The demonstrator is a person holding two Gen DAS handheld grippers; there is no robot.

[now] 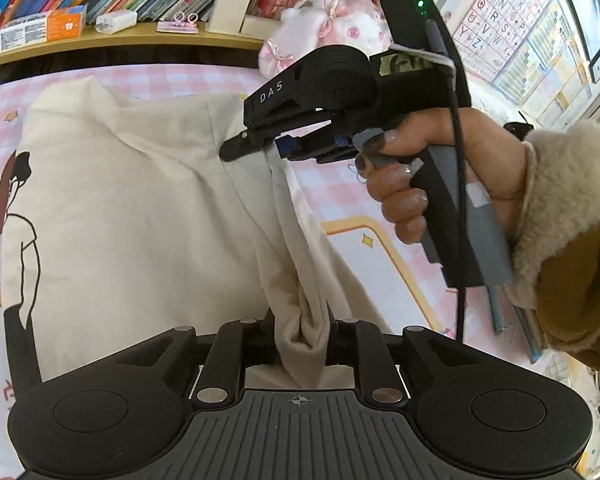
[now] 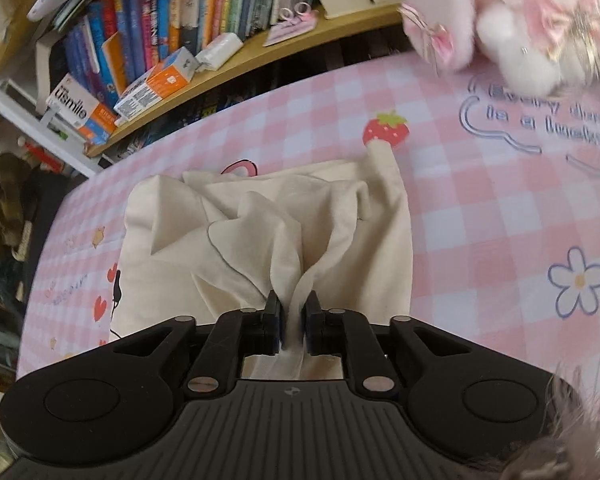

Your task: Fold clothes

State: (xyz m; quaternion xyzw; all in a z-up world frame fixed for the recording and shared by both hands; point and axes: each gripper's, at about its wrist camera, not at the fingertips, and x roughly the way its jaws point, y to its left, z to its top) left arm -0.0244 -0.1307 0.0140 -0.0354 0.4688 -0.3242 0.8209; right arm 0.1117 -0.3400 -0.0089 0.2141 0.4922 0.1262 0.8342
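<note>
A: We have the cream garment (image 1: 132, 208) lying across the pink checked surface (image 2: 480, 220), and one edge of it is lifted between our two tools. The left tongs (image 1: 300, 336) stand narrow with a bunched fold of the cloth between the pads. The right tongs (image 2: 293, 320) are narrow too, with a thin strip of the same edge running through the gap.

B: Agreed. In the left view we see the right tongs (image 1: 240, 146) from the side, fabric hanging from the tip. Whether the pads press firmly there, we cannot tell.

A: So the step, as we judge it, is laying this held edge down over the body of the garment. To do it well, we should keep the edge taut between both tongs, lower them together, and let go only once the cloth rests flat.

B: And we should steer clear of the plush toy (image 2: 512, 20) near the far edge. The crumpled middle wants smoothing, or the fold will trap wrinkles.
</note>
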